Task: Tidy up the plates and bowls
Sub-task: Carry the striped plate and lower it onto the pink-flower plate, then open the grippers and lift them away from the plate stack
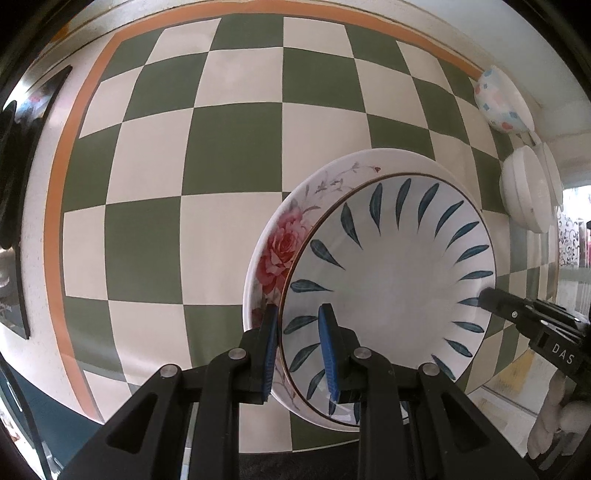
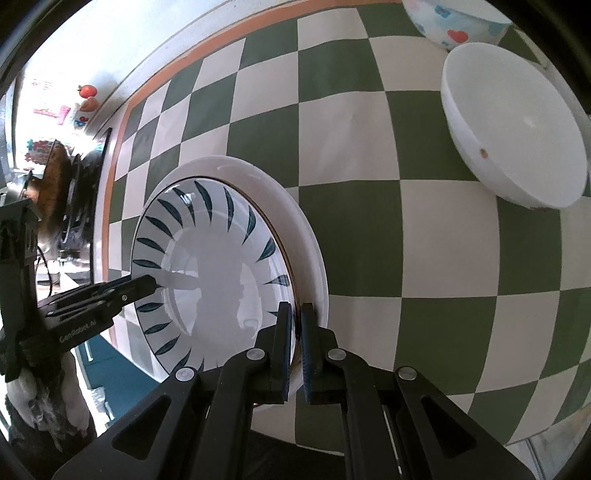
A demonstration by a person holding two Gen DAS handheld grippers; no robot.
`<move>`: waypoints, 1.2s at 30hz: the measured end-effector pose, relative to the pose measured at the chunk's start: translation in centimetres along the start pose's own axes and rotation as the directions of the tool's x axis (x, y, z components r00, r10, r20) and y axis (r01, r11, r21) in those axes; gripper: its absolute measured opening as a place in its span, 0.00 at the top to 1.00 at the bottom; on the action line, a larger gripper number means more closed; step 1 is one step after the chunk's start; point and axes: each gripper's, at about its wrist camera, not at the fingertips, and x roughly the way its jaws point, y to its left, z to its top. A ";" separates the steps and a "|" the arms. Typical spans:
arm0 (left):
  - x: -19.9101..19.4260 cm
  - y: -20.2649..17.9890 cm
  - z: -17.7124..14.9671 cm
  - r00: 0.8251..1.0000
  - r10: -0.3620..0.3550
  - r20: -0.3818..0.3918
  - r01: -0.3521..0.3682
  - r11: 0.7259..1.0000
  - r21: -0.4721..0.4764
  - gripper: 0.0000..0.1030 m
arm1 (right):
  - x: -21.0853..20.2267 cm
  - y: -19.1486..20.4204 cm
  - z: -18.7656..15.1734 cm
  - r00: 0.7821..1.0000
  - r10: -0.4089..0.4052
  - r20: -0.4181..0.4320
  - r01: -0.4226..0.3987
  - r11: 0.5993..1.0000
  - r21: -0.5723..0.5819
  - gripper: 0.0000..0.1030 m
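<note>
A blue-leaf plate (image 1: 391, 280) lies nested in a rose-patterned plate (image 1: 280, 251) on the checkered cloth. My left gripper (image 1: 299, 332) straddles the near rims of both plates, jaws apart around them with a visible gap. My right gripper (image 2: 294, 325) is shut on the opposite rims of the blue-leaf plate (image 2: 207, 266) and the white outer plate (image 2: 306, 236). The right gripper also shows at the plate's far edge in the left wrist view (image 1: 487, 297). The left gripper shows in the right wrist view (image 2: 151, 286), reaching into the plate.
A white bowl (image 2: 517, 136) and a bowl with coloured spots (image 2: 454, 26) stand at the cloth's far side; both show in the left wrist view, white (image 1: 524, 188) and spotted (image 1: 498, 103). A stove with a pan (image 2: 62, 192) lies beyond the cloth's orange border.
</note>
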 end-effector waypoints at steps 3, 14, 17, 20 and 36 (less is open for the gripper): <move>0.1 -0.2 -0.1 1.000 -0.002 0.004 0.002 1.000 -0.002 0.81 | -0.1 0.5 -0.2 0.999 -0.035 0.018 0.034 0.999 0.027 0.92; 0.1 0.0 0.2 1.000 0.000 -0.003 0.000 1.000 -0.011 0.79 | -0.4 0.3 -0.3 0.997 -0.051 0.054 0.045 0.992 0.115 0.90; 0.1 0.1 0.3 1.000 0.005 -0.009 -0.005 1.000 -0.004 0.79 | -0.4 0.5 -0.3 0.997 -0.064 0.052 0.057 0.991 0.120 0.90; 0.2 -0.3 0.0 1.000 0.017 -0.014 -0.017 1.000 -0.005 0.79 | -0.5 0.8 -0.6 0.995 -0.089 0.048 0.083 0.989 0.119 0.90; -6.2 -2.5 -4.5 0.990 0.063 0.128 -0.071 0.996 0.060 0.68 | -5.7 5.8 -4.9 0.981 -0.144 0.128 0.148 0.989 -0.018 0.46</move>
